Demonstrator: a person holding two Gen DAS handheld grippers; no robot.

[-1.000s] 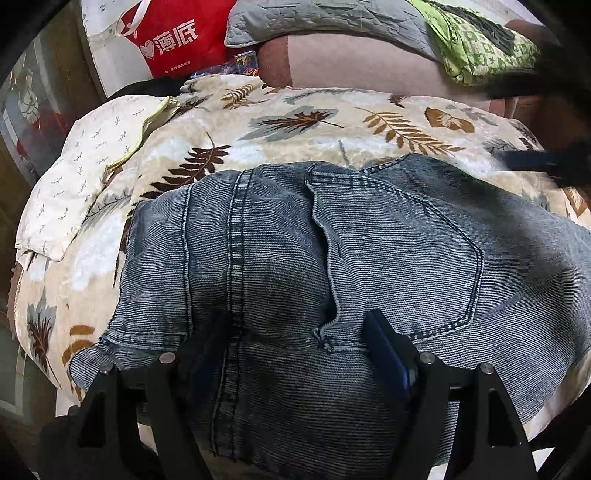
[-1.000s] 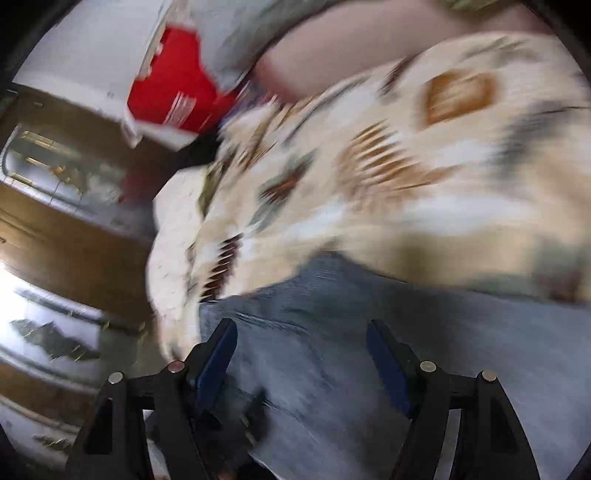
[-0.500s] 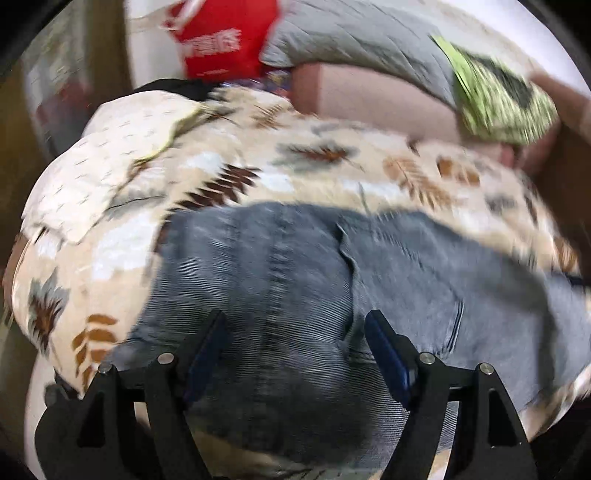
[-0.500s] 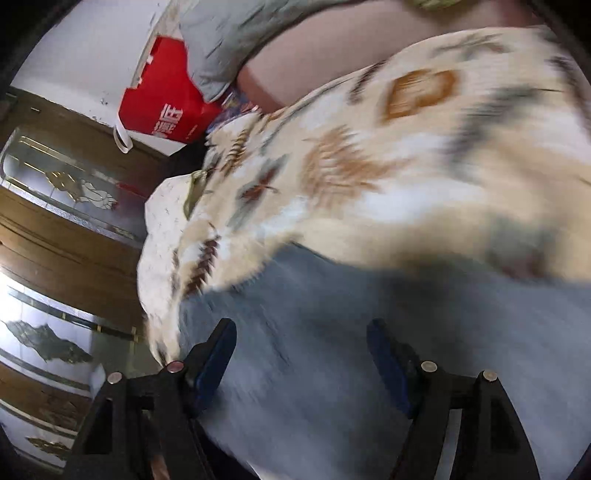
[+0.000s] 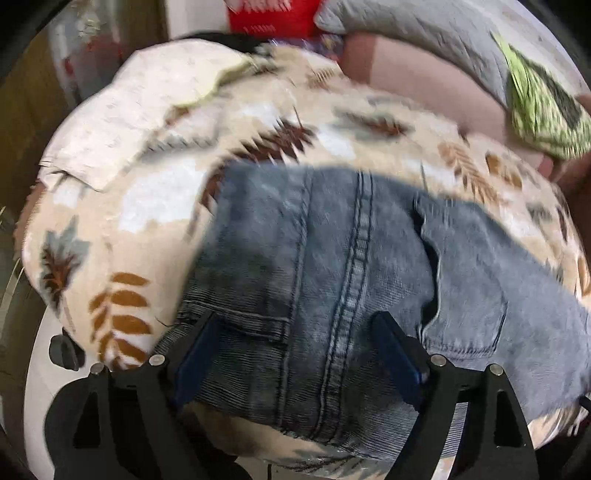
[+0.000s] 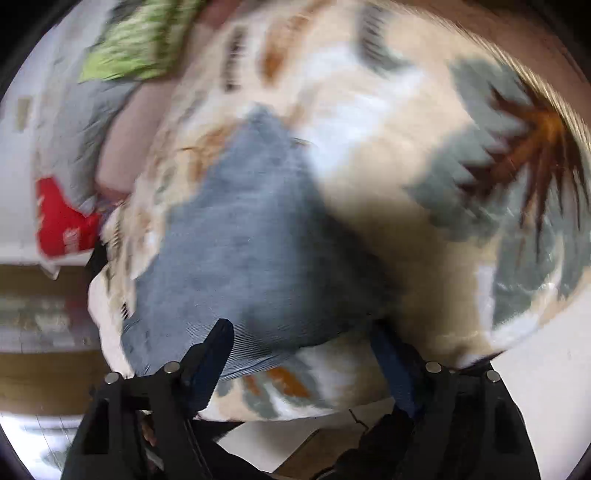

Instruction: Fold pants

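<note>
Blue-grey denim pants [image 5: 351,266] lie flat on a leaf-patterned blanket [image 5: 155,206], seat and back pocket facing up. My left gripper [image 5: 295,347] is open and empty, its jaws spread just above the waistband end near the front edge. In the right wrist view the pants [image 6: 240,240] show as a blurred grey-blue shape on the blanket [image 6: 406,147]. My right gripper [image 6: 303,354] is open and empty, hovering over the near edge of the denim.
A red bag [image 5: 273,14], grey quilted pillow [image 5: 424,33] and green patterned cloth [image 5: 543,107] lie at the back. A cream pillow [image 5: 147,107] sits at the back left. The blanket's front edge drops to a white surface [image 6: 546,387].
Both grippers have pulled back toward the near edge. The left view has shifted right and back over the waistband. The right gripper has swung sharply, so its view is now rotated and blurred.
</note>
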